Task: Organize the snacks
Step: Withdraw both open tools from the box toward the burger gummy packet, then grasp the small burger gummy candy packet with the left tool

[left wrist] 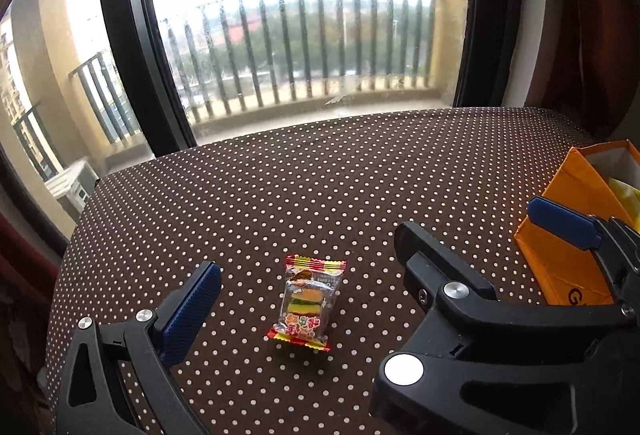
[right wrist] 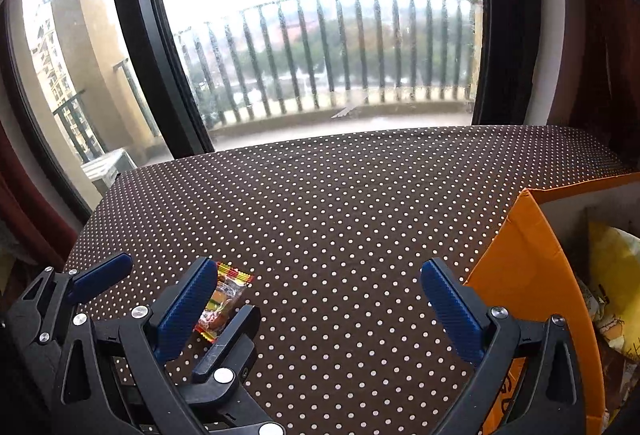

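A small clear packet of burger-shaped gummy candy point(left wrist: 307, 302) with red and yellow ends lies flat on the brown polka-dot tablecloth point(left wrist: 320, 187). My left gripper point(left wrist: 308, 275) is open and empty, its fingers on either side of the packet, apart from it. My right gripper point(right wrist: 320, 299) is open and empty over bare cloth, just right of the packet point(right wrist: 222, 305). An orange cardboard box point(right wrist: 532, 287) stands at the right, with a yellow snack bag point(right wrist: 612, 275) inside. The box also shows in the left wrist view point(left wrist: 576, 235).
The table's far edge runs along a large window with a black frame point(left wrist: 132, 47) and a balcony railing outside. Dark red curtains point(right wrist: 600, 35) hang at both sides. The right gripper's finger point(left wrist: 560, 223) crosses in front of the box.
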`<state>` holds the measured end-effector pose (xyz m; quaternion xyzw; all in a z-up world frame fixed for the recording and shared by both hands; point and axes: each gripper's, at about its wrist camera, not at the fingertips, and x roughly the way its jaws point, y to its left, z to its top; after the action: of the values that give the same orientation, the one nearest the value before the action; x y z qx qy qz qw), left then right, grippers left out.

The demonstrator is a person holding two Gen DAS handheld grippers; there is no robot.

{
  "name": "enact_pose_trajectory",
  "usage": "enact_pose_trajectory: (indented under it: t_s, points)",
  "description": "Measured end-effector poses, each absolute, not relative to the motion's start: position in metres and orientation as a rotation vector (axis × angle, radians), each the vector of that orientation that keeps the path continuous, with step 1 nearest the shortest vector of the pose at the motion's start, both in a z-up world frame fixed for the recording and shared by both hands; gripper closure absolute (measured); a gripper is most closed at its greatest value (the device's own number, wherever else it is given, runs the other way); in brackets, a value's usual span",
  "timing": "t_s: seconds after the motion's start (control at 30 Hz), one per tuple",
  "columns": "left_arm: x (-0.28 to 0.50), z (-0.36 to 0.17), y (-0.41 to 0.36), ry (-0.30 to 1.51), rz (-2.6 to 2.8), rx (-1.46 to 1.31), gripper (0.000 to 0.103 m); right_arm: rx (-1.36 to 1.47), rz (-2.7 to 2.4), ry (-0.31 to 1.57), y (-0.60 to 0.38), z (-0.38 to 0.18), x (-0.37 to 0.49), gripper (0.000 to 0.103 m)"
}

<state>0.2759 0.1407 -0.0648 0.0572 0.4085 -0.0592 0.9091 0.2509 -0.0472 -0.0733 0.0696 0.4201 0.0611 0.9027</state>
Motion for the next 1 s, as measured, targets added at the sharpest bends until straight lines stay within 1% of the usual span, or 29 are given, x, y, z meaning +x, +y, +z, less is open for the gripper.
enact_pose_trajectory:
  t_s: [0.5, 0.6, 0.7, 0.77, 0.8, 0.87, 0.9, 1.0]
  points:
    - [0.302, -0.112, 0.156, 0.960, -0.121, 0.056, 0.002, 0.136, 0.142, 0.986, -0.038, -0.119, 0.279, 0.000]
    - [0.303, -0.121, 0.161, 0.992, -0.123, 0.039, 0.005, 0.139, 0.146, 1.011, -0.036, -0.123, 0.282, 0.000]
    - [0.299, -0.121, 0.166, 0.971, -0.109, 0.053, 0.009, 0.143, 0.150, 1.032, -0.034, -0.125, 0.285, 0.000]
    - [0.295, -0.120, 0.168, 0.957, -0.107, 0.053, 0.016, 0.147, 0.154, 1.035, -0.034, -0.125, 0.286, 0.000]
    - [0.294, -0.119, 0.168, 0.954, -0.113, 0.054, 0.018, 0.148, 0.155, 1.035, -0.035, -0.125, 0.287, 0.000]
    - [0.289, -0.117, 0.160, 0.943, -0.123, 0.060, 0.027, 0.149, 0.156, 1.031, -0.035, -0.127, 0.287, 0.000]
    - [0.288, -0.117, 0.159, 0.940, -0.126, 0.061, 0.028, 0.150, 0.154, 1.028, -0.034, -0.126, 0.287, 0.000]
    - [0.279, -0.116, 0.152, 0.931, -0.133, 0.065, 0.041, 0.154, 0.157, 1.022, -0.035, -0.128, 0.284, 0.000]
